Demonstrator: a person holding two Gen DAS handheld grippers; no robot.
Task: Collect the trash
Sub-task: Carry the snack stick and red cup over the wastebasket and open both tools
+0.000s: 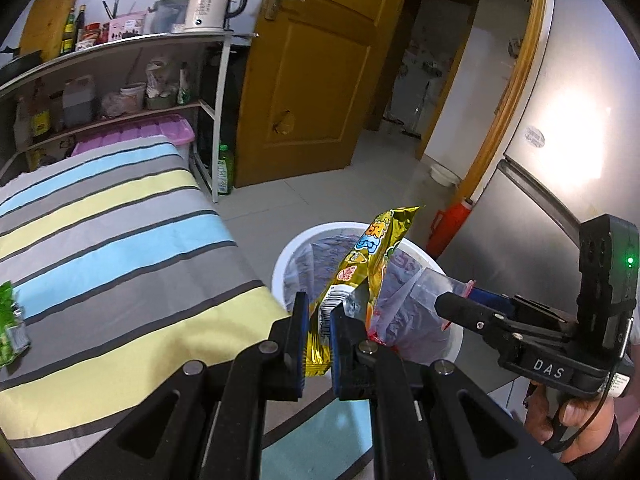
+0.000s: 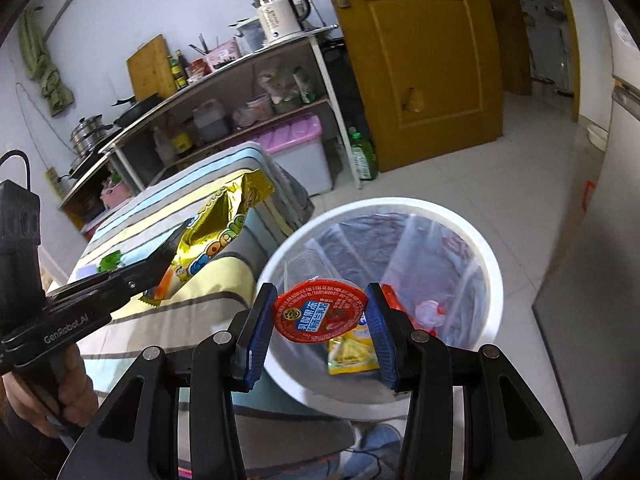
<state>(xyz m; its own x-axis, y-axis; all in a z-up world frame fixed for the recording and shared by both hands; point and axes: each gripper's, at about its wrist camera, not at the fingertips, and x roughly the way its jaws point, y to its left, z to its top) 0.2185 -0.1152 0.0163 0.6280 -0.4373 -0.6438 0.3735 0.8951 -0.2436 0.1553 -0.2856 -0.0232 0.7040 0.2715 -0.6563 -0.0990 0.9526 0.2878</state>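
My left gripper is shut on a gold snack wrapper, which sticks up over the near-left rim of a white trash bin lined with a clear bag. My right gripper is shut on a small jelly cup with a red lid, held above the bin. A yellow packet and red and clear scraps lie inside the bin. In the right wrist view the left gripper holds the gold wrapper over the table edge. A green wrapper lies on the striped tablecloth.
The bin stands on the tiled floor between the striped table and a grey fridge. Behind are a shelf rack with a kettle and bottles, a pink-lidded box, a green bottle and a yellow door. A person's hand grips each handle.
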